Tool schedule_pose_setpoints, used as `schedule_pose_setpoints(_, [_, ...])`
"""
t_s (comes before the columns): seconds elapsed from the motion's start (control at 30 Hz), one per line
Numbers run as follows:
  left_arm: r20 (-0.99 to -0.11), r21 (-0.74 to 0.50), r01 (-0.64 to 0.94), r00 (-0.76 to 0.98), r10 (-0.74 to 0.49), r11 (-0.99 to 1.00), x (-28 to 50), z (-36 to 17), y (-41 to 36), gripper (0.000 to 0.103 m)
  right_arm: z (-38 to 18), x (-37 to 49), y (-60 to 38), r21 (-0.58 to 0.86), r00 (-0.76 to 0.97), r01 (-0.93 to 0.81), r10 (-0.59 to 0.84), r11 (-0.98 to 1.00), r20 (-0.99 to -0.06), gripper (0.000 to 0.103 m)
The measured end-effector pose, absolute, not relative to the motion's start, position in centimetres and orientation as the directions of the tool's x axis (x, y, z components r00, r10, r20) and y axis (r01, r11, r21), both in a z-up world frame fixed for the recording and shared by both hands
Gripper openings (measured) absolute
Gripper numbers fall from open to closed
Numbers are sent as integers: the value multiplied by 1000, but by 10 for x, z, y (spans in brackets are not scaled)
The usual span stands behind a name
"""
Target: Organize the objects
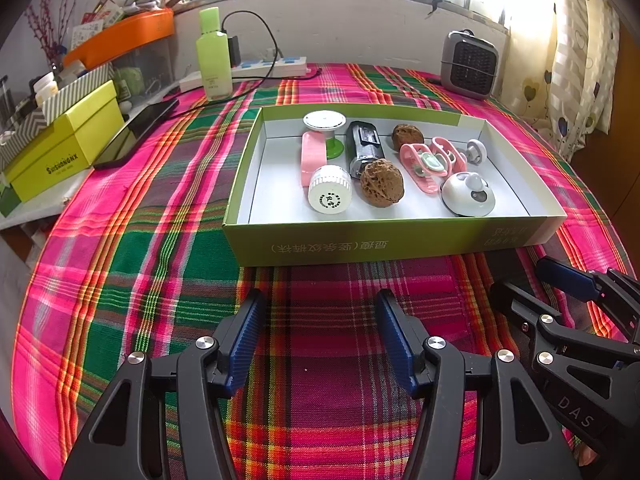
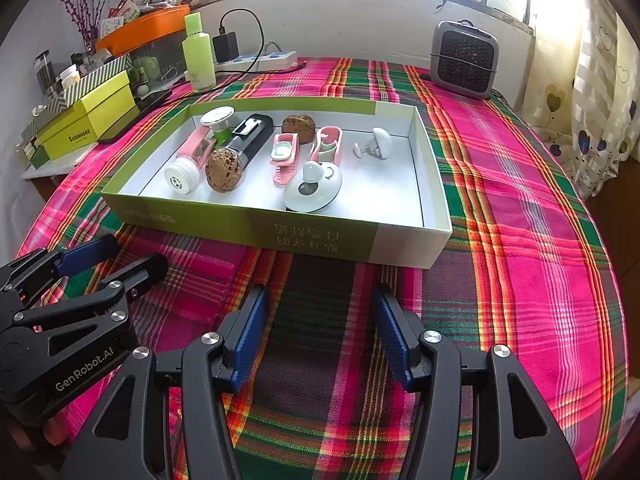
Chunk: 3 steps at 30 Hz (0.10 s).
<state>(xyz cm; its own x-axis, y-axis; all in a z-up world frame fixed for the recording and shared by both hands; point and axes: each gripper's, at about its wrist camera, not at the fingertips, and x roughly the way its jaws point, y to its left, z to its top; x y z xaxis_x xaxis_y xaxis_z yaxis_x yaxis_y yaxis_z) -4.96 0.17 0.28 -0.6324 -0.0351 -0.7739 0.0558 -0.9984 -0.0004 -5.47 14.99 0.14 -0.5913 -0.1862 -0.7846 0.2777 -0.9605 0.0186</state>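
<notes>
Objects for sorting lie together inside a shallow green box [image 1: 384, 240] with a white floor, which sits on a table under a pink and green plaid cloth [image 1: 140, 264]. Behind the box stand a grey heater [image 1: 469, 65] at the far right and a green bottle [image 1: 213, 56] at the far left, with a yellow box [image 1: 64, 148] at the left edge. Both grippers hover over bare cloth in front of the box: the left gripper [image 1: 318, 340] and the right gripper [image 2: 318, 336] each have jaws apart with nothing between them. Inside the box, from big to small, are a white dome [image 1: 468, 195], a black device [image 1: 364, 146], a pink tube with a white cap [image 1: 320, 168], two pink clips [image 1: 430, 160] and two walnuts [image 1: 382, 183].
</notes>
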Motion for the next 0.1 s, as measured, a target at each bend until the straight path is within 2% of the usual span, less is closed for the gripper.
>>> schedule_pose_setpoints(0.1, [-774,0,56,-632,-35,-998,-49,3,2,57,1,-55,150,18,-591,278,-186,-960,-785,54])
